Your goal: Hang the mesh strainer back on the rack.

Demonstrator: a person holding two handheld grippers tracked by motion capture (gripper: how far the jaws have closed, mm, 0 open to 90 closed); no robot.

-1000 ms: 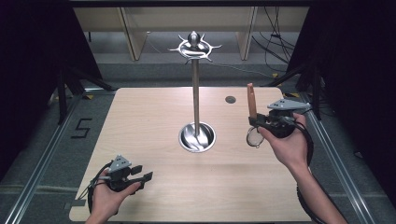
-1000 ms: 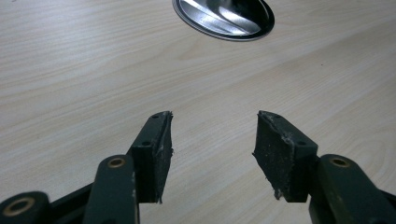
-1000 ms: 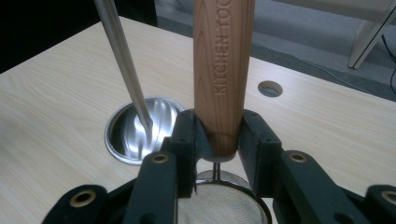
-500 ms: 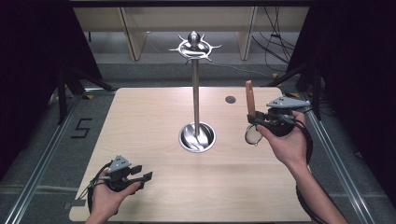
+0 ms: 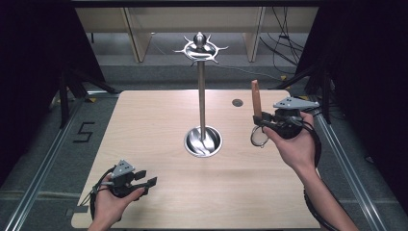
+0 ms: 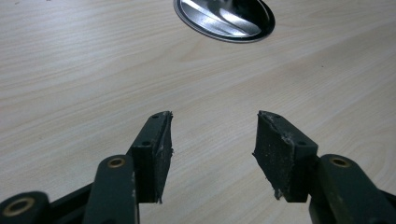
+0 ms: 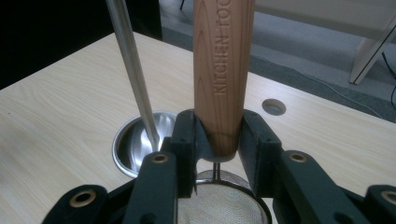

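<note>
the left gripper [image 5: 144, 183] rests low at the table's [image 5: 159, 120] near edge, jaws spread, nothing between them. ahead of it stands the utensil stand [image 5: 202, 96]. right of that, the right gripper [image 5: 260, 120] clamps a strainer's [image 7: 223, 70] wooden handle upright, mesh below.

Right claw [image 5: 260, 120] grips strainer [image 5: 257, 113] upright; left claw [image 5: 149, 182] empty, spread, near table [image 5: 144, 125] edge.

Black gripper [image 5: 144, 182] jaws, brass rivets, grey triangular plates, trailing black cables.
</note>
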